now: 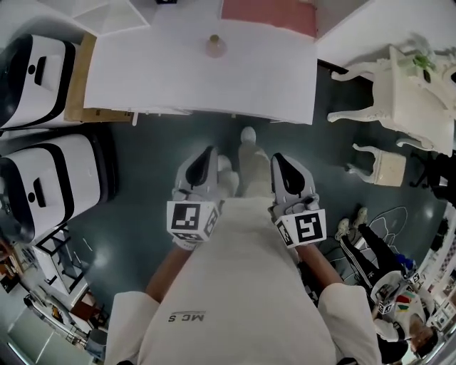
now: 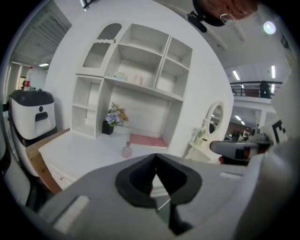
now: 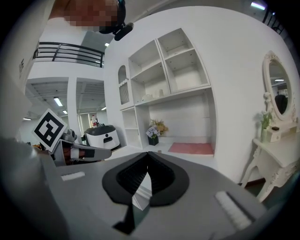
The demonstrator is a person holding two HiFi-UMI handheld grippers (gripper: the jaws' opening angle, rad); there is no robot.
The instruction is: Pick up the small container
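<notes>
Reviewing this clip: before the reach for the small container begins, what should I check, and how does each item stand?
1. Small container in sight, upright on the table: ok.
2. Nothing touching the container: ok.
3. Left hand-held gripper empty: ok.
4. Right hand-held gripper empty: ok.
5. Jaws apart to take the container: not ok, both shut.
6. Grippers at the container: not ok, both held by the person's body, short of the table.

The small container (image 1: 216, 47) (image 2: 127, 150) is a pale pink, bottle-like piece with a rounded body and a narrower top. It stands upright on the white tabletop (image 1: 178, 75), near a pink mat (image 1: 267, 16).
</notes>
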